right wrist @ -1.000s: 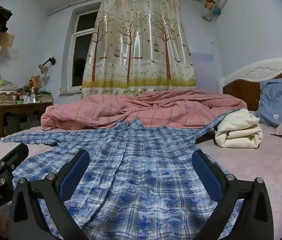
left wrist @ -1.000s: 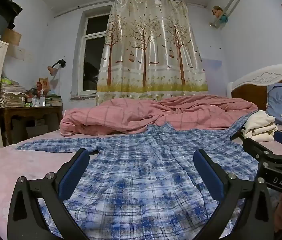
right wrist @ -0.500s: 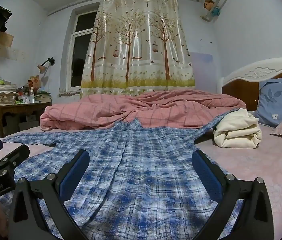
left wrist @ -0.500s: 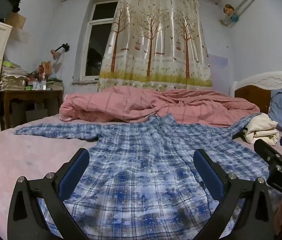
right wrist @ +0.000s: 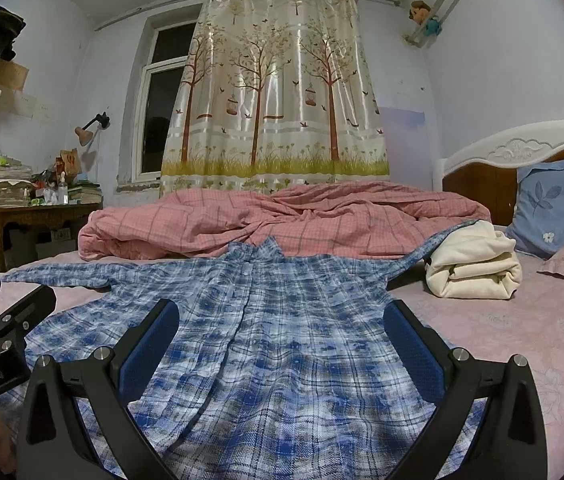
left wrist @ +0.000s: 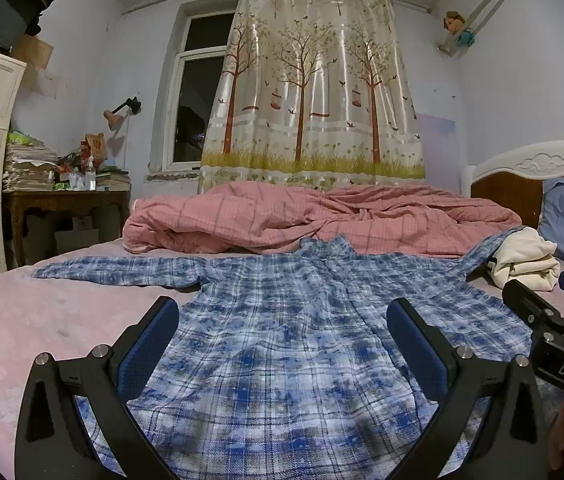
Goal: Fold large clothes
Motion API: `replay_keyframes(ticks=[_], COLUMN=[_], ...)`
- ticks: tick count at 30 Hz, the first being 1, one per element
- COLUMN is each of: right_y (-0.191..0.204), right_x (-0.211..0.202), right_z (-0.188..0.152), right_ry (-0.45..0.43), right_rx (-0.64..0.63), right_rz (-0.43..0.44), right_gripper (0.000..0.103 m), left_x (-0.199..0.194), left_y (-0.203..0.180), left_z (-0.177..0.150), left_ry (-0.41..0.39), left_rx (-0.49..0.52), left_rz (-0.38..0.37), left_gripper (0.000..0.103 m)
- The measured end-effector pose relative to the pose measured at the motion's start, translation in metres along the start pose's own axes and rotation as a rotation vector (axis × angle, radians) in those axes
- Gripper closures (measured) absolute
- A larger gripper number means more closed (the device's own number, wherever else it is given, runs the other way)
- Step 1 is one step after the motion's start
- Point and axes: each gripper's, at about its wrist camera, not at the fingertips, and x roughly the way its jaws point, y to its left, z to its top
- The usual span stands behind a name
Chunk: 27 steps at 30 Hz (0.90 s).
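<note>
A pink bed (left wrist: 10, 320) carries a blue plaid shirt (left wrist: 282, 320) spread flat, sleeves out, collar touching a rumpled quilt (left wrist: 322, 220). A cream bundle (right wrist: 474, 264) lies beside its right sleeve. Left gripper (left wrist: 282, 344) and right gripper (right wrist: 282, 340) hover over the hem, jaws wide, empty.

The blue plaid shirt's (right wrist: 282, 340) hem runs off the bottom of both views, its right sleeve tip (right wrist: 446, 236) slips behind the folded cream cloth (right wrist: 474, 268), and the desk clutter (left wrist: 78, 172) is too small to identify.
</note>
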Motion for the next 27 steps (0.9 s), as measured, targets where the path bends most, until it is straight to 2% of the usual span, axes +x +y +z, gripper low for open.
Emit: replay_keyframes(ticks=[27], right_y=[-0.0015], right_x=[-0.0001], right_z=[0.0037], right_ry=[-0.006], right_rx=[-0.026], right_rz=[-0.009], right_gripper=[0.0], left_x=[-0.0097], left_y=[0.0018], left_z=[0.0029], left_ry=[-0.014], left_rx=[0.01], left_rz=[0.008], left_gripper=[0.0])
